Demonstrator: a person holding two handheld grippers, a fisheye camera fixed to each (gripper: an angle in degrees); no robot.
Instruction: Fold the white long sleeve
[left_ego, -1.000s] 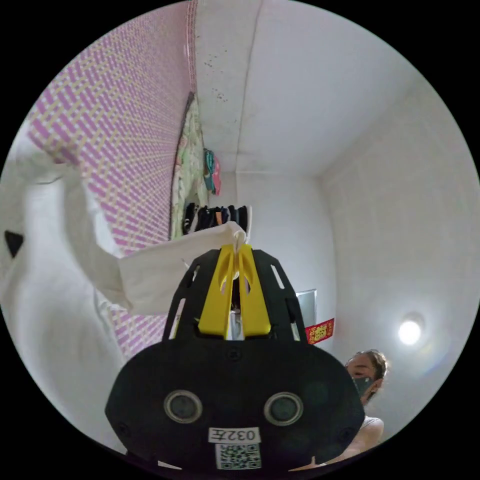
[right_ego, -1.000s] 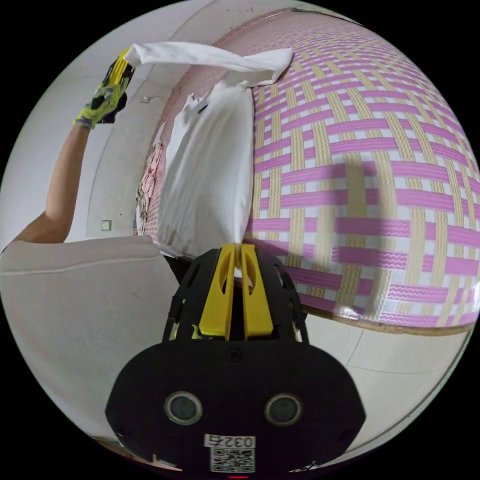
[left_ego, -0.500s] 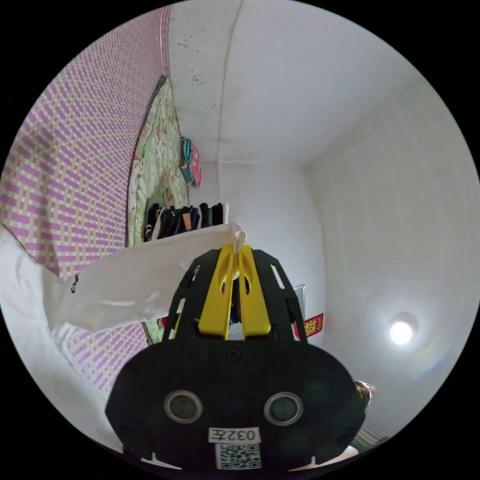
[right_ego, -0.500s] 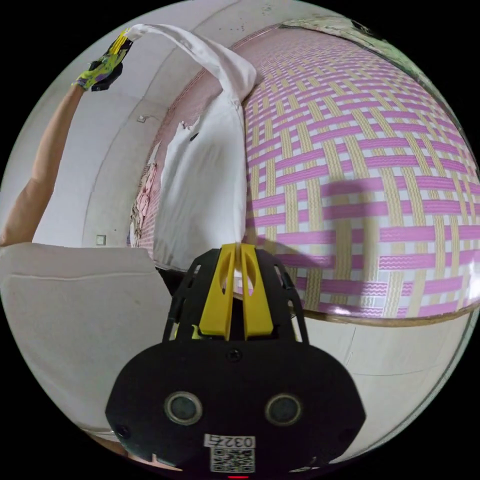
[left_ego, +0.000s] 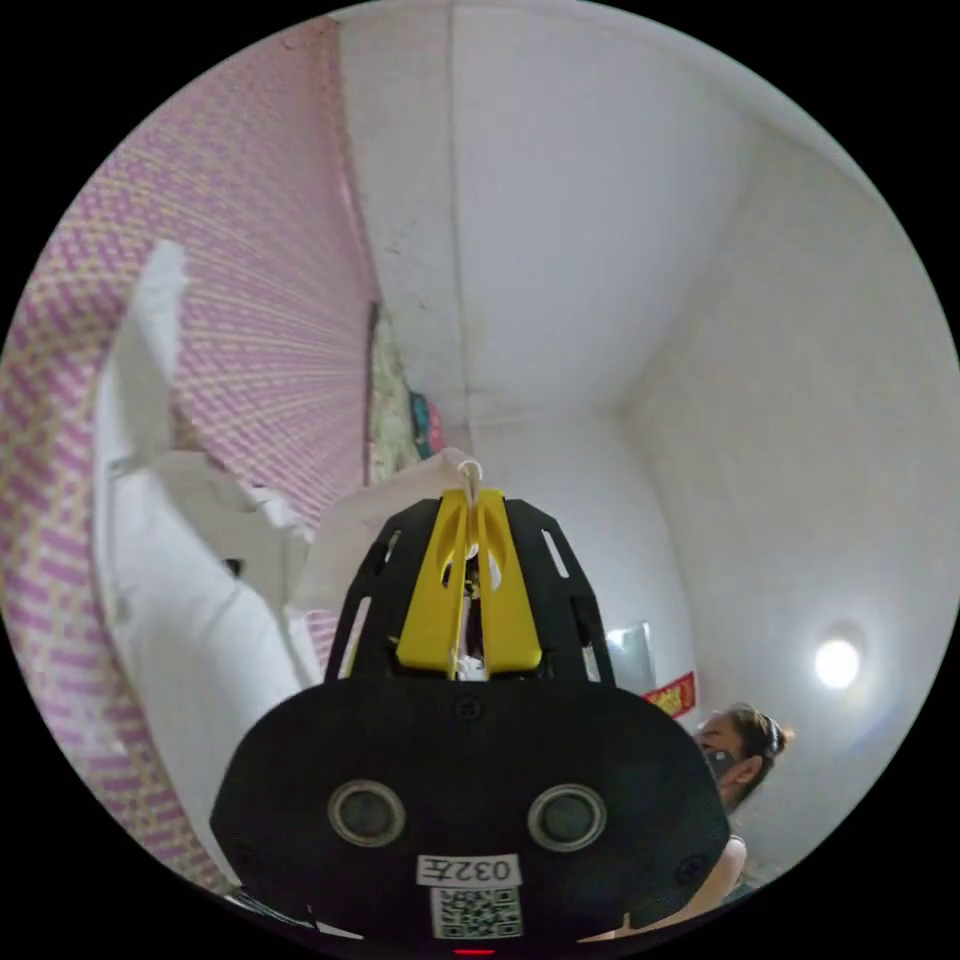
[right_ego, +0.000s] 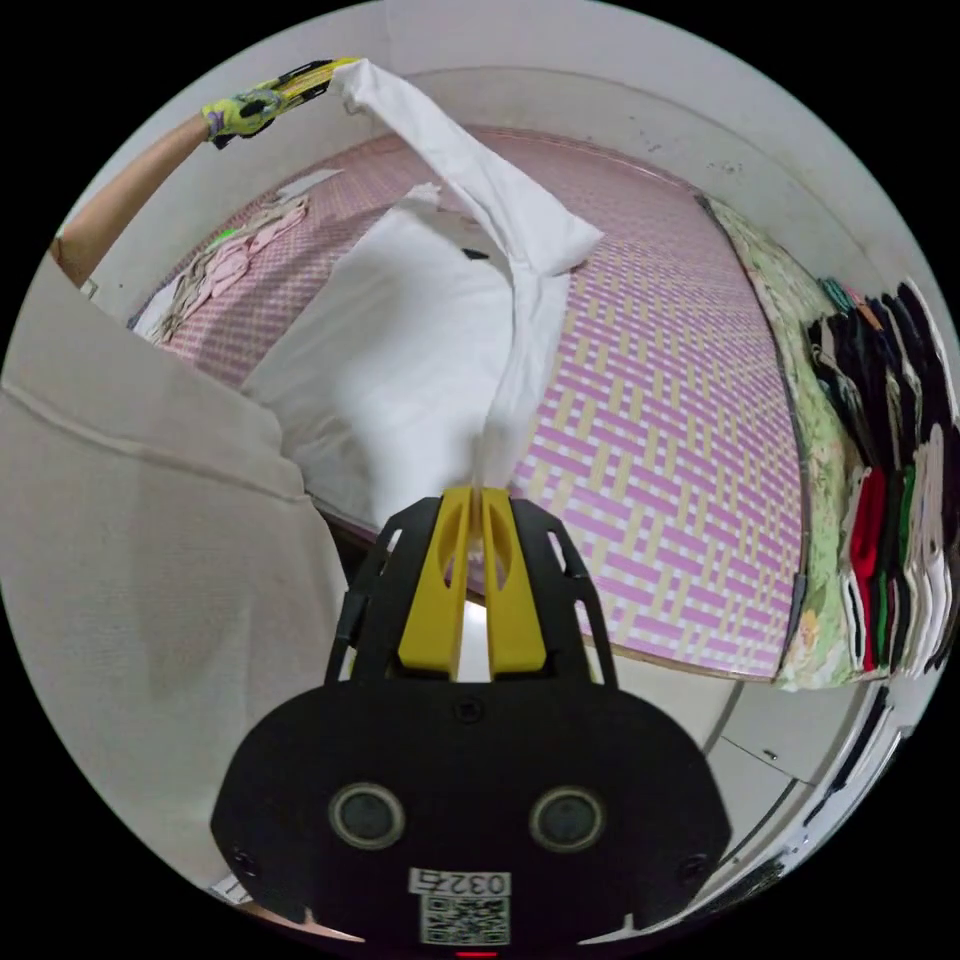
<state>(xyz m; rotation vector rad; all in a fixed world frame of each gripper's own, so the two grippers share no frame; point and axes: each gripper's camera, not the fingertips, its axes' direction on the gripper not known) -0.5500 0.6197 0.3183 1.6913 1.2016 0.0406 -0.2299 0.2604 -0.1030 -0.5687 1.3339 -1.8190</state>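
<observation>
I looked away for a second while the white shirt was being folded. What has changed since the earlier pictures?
The left tongs have carried the sleeve end of the white long-sleeved shirt from off its side to above its body, so the sleeve now drapes across it. Nothing was let go: the left tongs stay shut on the sleeve, the right tongs on the hem, and the body still lies on the pink woven mat.

White shirt (right_ego: 400, 350) on a mat (right_ego: 650, 420) woven in pink, cream and white; yellow fingers (right_ego: 440, 590); yellow-green patterned glove (right_ego: 245, 103).

Pink woven mat (right_ego: 660, 420), white walls (left_ego: 800, 400), round ceiling light (left_ego: 837, 663), hanging clothes (right_ego: 890, 480)
</observation>
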